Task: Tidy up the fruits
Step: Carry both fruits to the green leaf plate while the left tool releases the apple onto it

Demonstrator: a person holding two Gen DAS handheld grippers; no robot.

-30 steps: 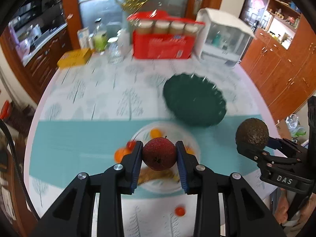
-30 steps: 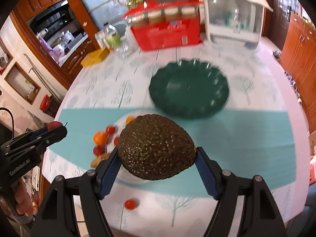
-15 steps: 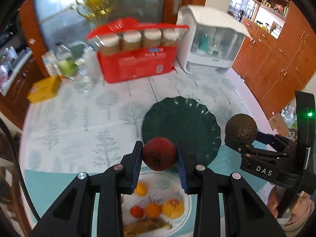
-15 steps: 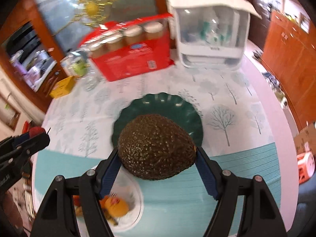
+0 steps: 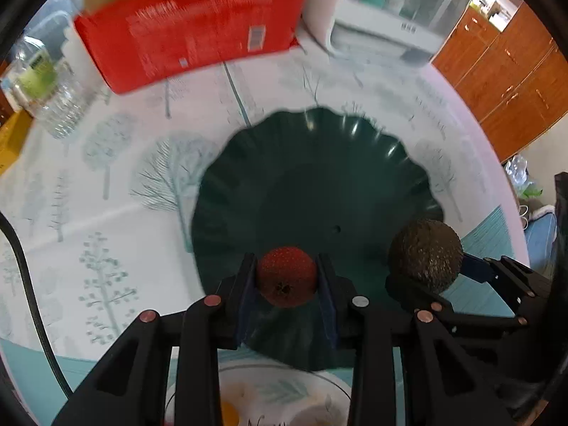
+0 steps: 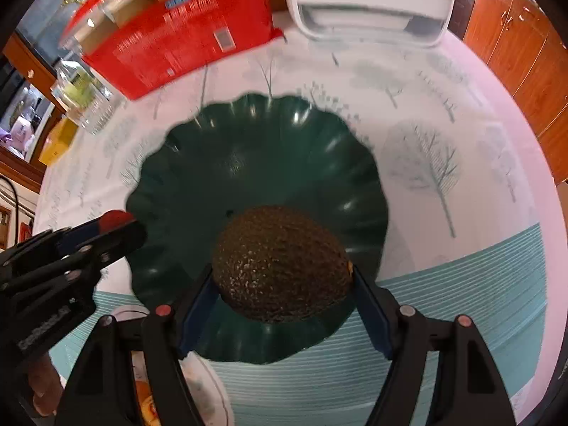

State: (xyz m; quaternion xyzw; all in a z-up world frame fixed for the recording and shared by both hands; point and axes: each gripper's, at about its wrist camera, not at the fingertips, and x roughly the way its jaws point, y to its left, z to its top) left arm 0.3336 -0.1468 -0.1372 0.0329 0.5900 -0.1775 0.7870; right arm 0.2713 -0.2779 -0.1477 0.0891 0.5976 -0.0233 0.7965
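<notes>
My left gripper (image 5: 287, 280) is shut on a small red fruit (image 5: 286, 276) and holds it over the near edge of the dark green scalloped plate (image 5: 305, 177). My right gripper (image 6: 284, 284) is shut on a dark bumpy avocado (image 6: 280, 262) and holds it over the near part of the same plate (image 6: 255, 156). In the left wrist view the avocado (image 5: 426, 255) hangs at the plate's right rim. In the right wrist view the left gripper (image 6: 117, 229) and its red fruit (image 6: 113, 218) sit at the plate's left rim.
A white plate (image 5: 269, 394) with orange fruit lies just near the green plate. A red box (image 5: 191, 25), a white appliance (image 5: 383, 10) and a clear bottle (image 5: 49, 88) stand at the table's far side. Wooden cabinets (image 5: 511, 71) are to the right.
Both grippers have moved forward and down with their fruits, from over the white plate to over the near part of the green plate. Both stay shut.
</notes>
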